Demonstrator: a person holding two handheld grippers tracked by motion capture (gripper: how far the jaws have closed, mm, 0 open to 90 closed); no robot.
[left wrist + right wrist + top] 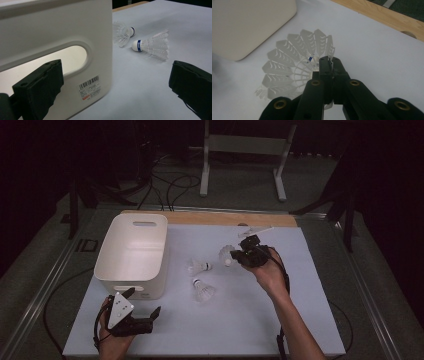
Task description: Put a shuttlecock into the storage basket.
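Note:
Three white shuttlecocks with blue bands are in view. My right gripper [242, 255] is shut on the feather skirt of one shuttlecock [226, 253], right of the table's middle. In the right gripper view the jaws of that gripper [330, 61] pinch the skirt's edge of the held shuttlecock [289, 65] over the white sheet. Two other shuttlecocks [199, 266] [203, 290] lie on the sheet between the hands. My left gripper [145, 301] stands open at the near corner of the white bin [150, 287]. Between the jaws of the left gripper [116, 75] there is nothing; the lying shuttlecocks [152, 46] [122, 32] are farther off.
The bin [50, 25] has a handle slot and a barcode label and stands at the left of the white sheet [300, 295]. A wooden strip [230, 218] runs along the far edge. A white frame stand [245, 145] and cables lie beyond the table.

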